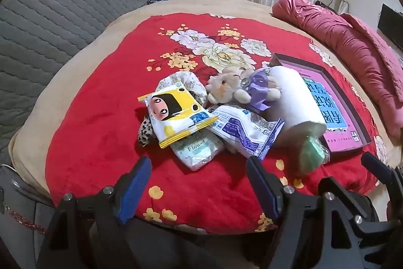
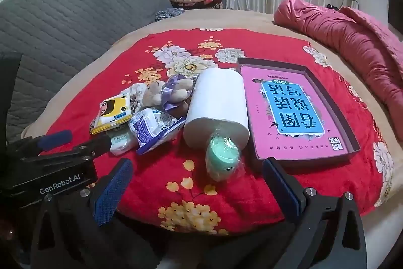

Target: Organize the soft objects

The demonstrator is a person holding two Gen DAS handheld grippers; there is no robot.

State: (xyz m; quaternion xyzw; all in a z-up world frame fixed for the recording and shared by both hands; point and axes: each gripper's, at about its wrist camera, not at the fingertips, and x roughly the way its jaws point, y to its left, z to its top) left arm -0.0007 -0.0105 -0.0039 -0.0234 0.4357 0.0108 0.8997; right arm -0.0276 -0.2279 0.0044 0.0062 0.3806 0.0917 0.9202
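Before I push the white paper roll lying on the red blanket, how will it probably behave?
The paper roll lies on its side, so it may roll sideways, toward the pink box or the plush toy. It looks soft and probably light, so a squeeze could dent it. The green wrapped thing touches its near end and may get nudged along.

The blanket [image 2: 226,180] is red plush cloth, soft and matt. The packets [image 1: 176,115] are glossy plastic film. The paper roll [image 2: 217,105] looks matt white. The toy [image 1: 226,90] is furry. The sponge [image 2: 223,160] sits in clear, shiny wrap.
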